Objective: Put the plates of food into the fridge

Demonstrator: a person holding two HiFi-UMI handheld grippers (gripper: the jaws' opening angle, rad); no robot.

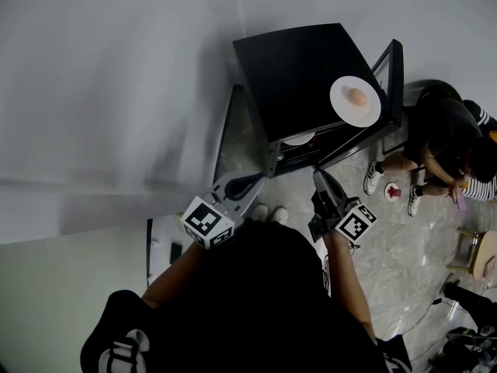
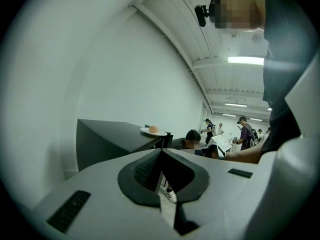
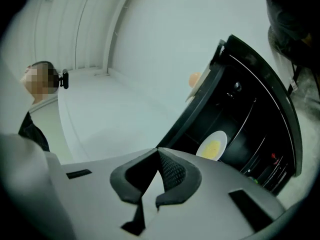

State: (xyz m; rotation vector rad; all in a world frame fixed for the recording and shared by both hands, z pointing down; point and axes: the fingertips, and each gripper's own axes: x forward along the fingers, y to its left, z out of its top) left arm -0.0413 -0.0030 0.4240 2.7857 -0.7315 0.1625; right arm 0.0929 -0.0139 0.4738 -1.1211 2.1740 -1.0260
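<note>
Between the jaws of my left tool [image 2: 161,151] I see nothing: the dark pads meet at their tips, so it is clenched on air. My right tool [image 3: 158,151] reads the same in its own view, its pads pressed together and carrying nothing. From the head view both hang just ahead of my body, the left one [image 1: 252,182] near the fridge's front corner and the right one [image 1: 321,179] pointing towards the open door [image 1: 390,68]. Neither touches anything.

Just past the tools stands the low black fridge [image 1: 299,68] on the floor, its door swung wide. One plate [image 3: 223,136] already sits on a shelf inside, with something yellow [image 3: 212,148] on it; the head view catches only its pale edge below the fridge top. Further out, a second plate [image 1: 371,112] rests on top of the fridge near the right-hand edge, carrying a round orange-brown piece of food [image 1: 356,96].

I judge the job roughly half done: one plate is stowed, the other is left to fetch from the top and slide in, and the door is not yet closed. Either tool must open before it can take that rim.
</note>
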